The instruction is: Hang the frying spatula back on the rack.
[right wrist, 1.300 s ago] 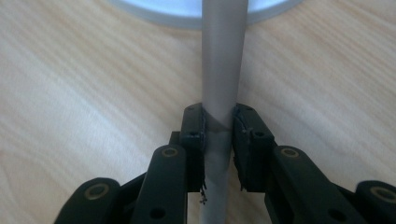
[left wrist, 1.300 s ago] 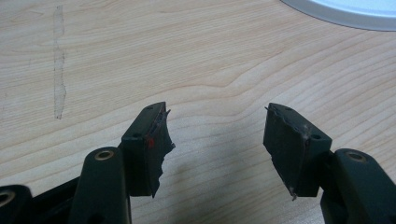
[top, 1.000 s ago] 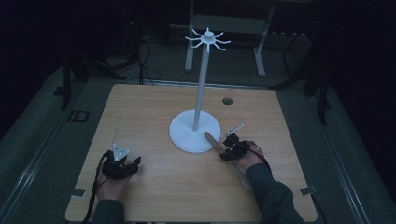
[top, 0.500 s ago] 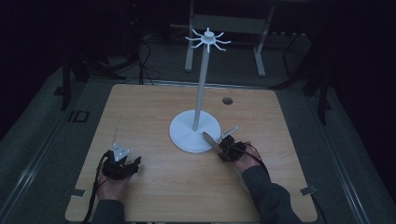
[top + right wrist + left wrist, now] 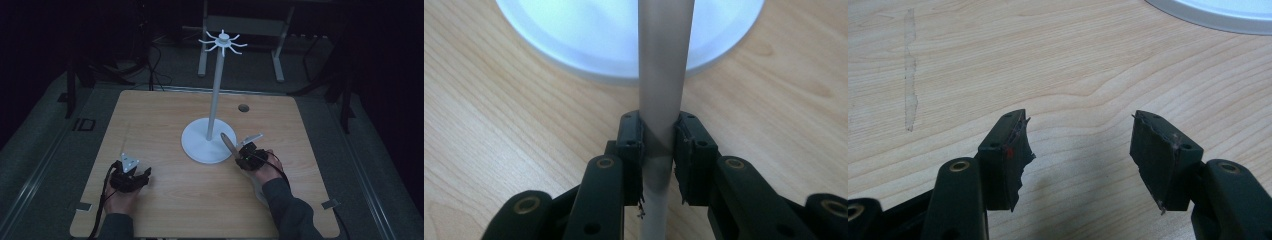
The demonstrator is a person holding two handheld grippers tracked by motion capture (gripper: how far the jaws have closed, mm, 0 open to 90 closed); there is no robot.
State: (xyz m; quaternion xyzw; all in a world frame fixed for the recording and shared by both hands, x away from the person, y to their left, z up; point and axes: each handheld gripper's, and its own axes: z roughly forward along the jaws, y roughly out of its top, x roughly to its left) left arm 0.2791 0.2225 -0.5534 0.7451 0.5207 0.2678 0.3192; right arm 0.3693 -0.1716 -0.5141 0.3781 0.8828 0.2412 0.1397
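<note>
The right gripper (image 5: 658, 150) has its jaws pinched on a pale handle (image 5: 663, 75), probably a utensil, whose far end reaches over the stand (image 5: 209, 142) base at about 10 o'clock from the hand. So the pickup looks done; hanging it on the hooks (image 5: 223, 42) at 12 o'clock remains. The left gripper (image 5: 1078, 150) rests at 7 o'clock on the counter (image 5: 165, 115), jaws spread and empty.
</note>
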